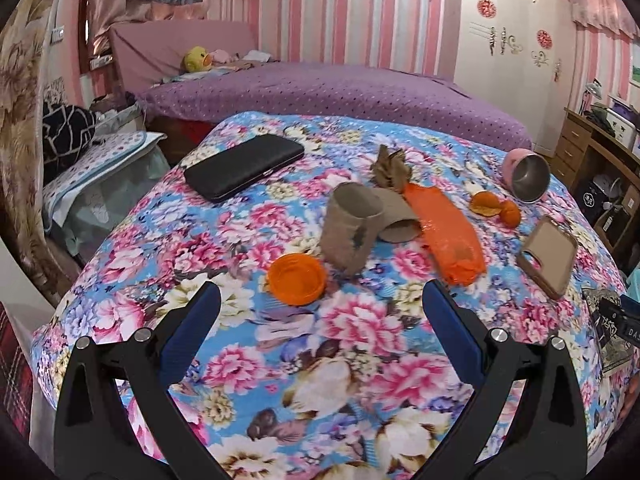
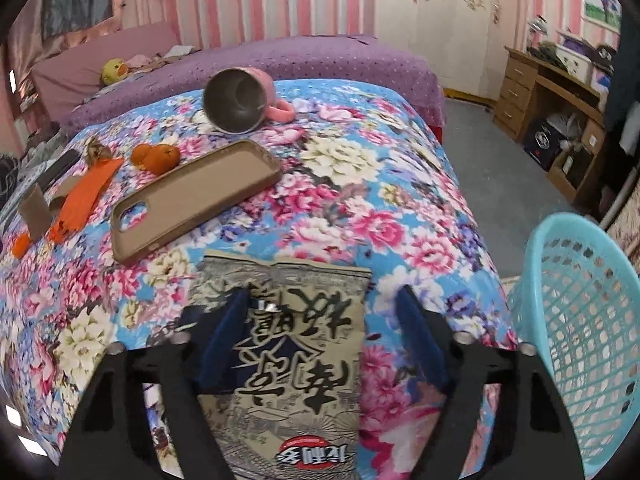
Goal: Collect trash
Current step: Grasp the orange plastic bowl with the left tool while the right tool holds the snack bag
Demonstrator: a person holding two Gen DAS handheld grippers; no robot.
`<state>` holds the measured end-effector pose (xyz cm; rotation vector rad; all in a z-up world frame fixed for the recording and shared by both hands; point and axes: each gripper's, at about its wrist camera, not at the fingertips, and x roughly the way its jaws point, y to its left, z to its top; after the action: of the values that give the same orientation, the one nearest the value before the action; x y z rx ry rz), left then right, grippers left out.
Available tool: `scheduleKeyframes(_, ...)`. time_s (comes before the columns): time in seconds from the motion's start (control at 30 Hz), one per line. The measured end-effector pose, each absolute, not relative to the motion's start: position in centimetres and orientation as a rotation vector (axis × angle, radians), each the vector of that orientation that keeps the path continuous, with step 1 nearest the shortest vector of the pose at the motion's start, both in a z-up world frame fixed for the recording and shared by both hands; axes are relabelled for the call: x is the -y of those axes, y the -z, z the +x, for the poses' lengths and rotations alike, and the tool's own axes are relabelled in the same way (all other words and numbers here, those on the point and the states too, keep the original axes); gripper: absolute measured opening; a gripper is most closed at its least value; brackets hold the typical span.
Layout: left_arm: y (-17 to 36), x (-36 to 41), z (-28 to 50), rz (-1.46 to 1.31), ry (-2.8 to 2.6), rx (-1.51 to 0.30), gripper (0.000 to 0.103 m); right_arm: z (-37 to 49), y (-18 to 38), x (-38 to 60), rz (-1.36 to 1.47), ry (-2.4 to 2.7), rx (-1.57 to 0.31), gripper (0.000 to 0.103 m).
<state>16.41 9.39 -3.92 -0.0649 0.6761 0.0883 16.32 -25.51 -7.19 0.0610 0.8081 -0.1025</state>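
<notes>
Right tongs [image 2: 320,344]: I am holding them wide around the beige printed snack packet [image 2: 288,360], not yet clamping it.
Left tongs [image 1: 320,320]: I am keeping them wide and empty, just short of the orange plastic lid [image 1: 297,278].
Snack packet: lying flat on the floral bedspread [image 2: 400,184], so I risk pinching cloth or letting the slick film slip.
Turquoise mesh basket [image 2: 580,340]: standing off the bed's right corner; a loose grip could drop the packet short.
Other trash: brown cardboard tubes [image 1: 352,232] and orange plastic wrapper [image 1: 444,236] are crowding the lid, so one may get knocked.

black wallet [image 1: 244,167], tipped pink mug [image 2: 240,100], brown phone case [image 2: 192,196], floral bedspread [image 1: 360,360]
</notes>
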Motion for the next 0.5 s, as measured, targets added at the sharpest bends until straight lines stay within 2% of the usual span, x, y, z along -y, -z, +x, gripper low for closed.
scheduleKeyframes(0.03,4.0,-9.6,16.6,-0.066,-0.094,-0.683,0.097,16.4,7.1,25.1,0.041,0.083,-0.802,0.056)
scheduleKeyframes(0.1,4.3,-10.0,16.8,-0.070,-0.103,-0.694,0.097,16.5,7.0,24.9,0.024,0.085,-0.796,0.050)
scheduleKeyframes(0.13,4.4,-10.2,16.9,-0.071,-0.107,-0.702,0.097,16.5,6.9,25.0,0.032,0.080,-0.789,0.042)
scheduleKeyframes(0.43,5.6,-11.7,18.0,-0.074,-0.124,-0.761,0.097,16.3,4.7,25.9,0.114,0.036,-0.674,0.024)
scheduleKeyframes(0.5,5.9,-11.9,18.3,-0.074,-0.126,-0.771,0.097,16.3,4.1,26.0,0.122,0.026,-0.648,0.023)
